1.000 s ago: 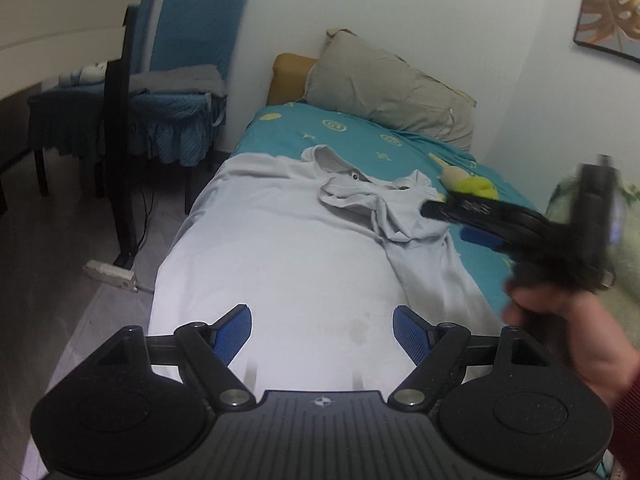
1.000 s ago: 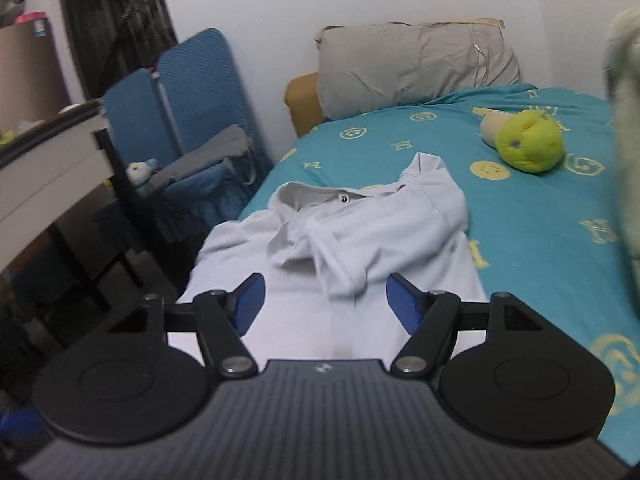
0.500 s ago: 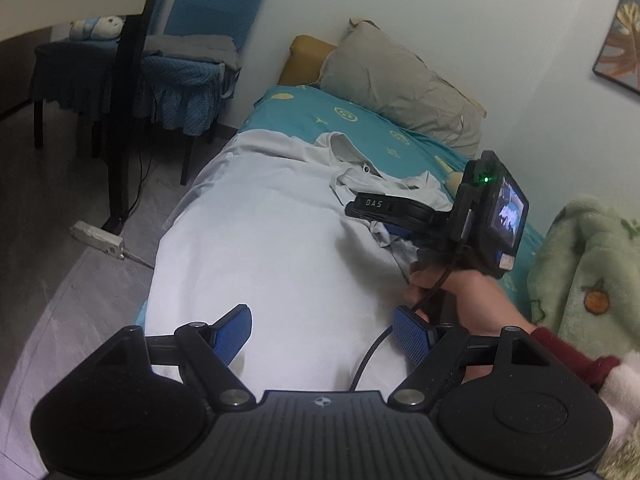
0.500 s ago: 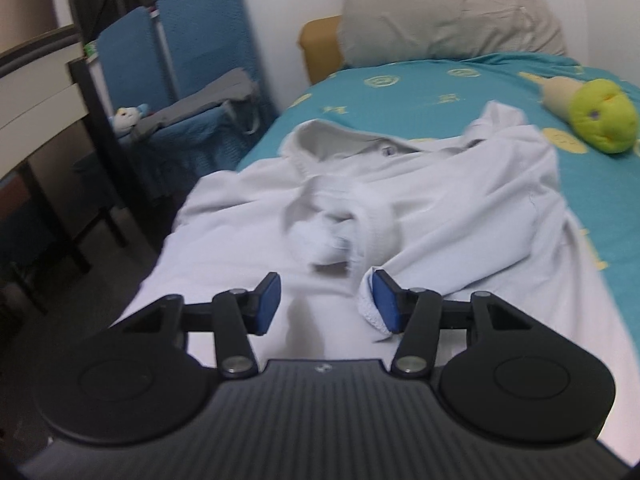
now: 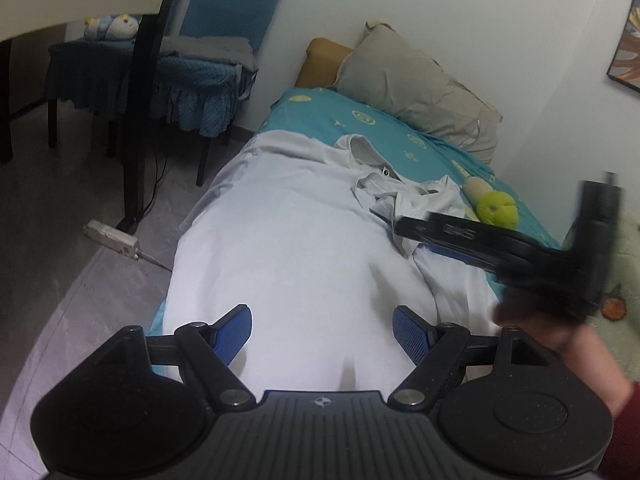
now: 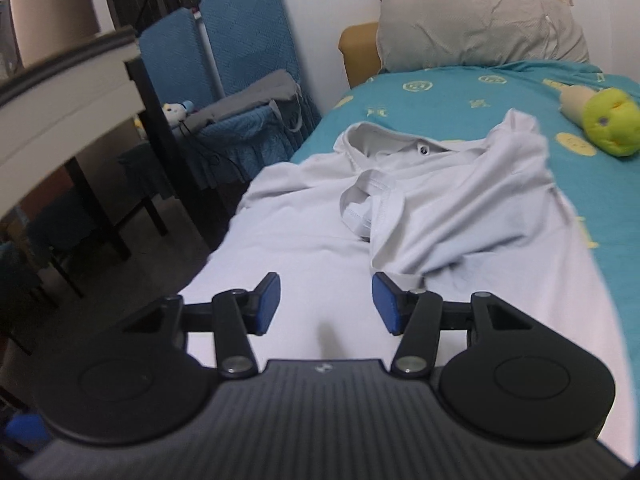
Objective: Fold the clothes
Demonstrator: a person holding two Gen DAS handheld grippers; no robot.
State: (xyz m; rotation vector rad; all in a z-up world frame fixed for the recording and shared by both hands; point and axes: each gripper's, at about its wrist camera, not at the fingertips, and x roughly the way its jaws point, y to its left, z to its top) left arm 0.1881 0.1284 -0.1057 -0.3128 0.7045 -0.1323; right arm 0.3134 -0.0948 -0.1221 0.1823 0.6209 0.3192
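Observation:
A pale grey polo shirt (image 5: 296,248) lies front-up along the bed, collar toward the pillow; it also shows in the right wrist view (image 6: 460,216). Its right sleeve (image 6: 384,208) is folded in over the chest. My left gripper (image 5: 322,330) is open and empty above the shirt's lower part. My right gripper (image 6: 326,304) is open and empty just above the shirt's middle; its body (image 5: 500,240) shows blurred at the right of the left wrist view.
The bed has a teal sheet (image 6: 472,92) and a beige pillow (image 6: 476,24) at the head. A green plush toy (image 6: 608,120) lies to the right of the shirt. Blue chairs (image 6: 224,64) and a table (image 6: 60,92) stand left of the bed. A power strip (image 5: 114,238) lies on the floor.
My right gripper pulled back from the folded sleeve and opened wider. The sleeve now lies over the chest. My left gripper stayed open over the lower shirt.

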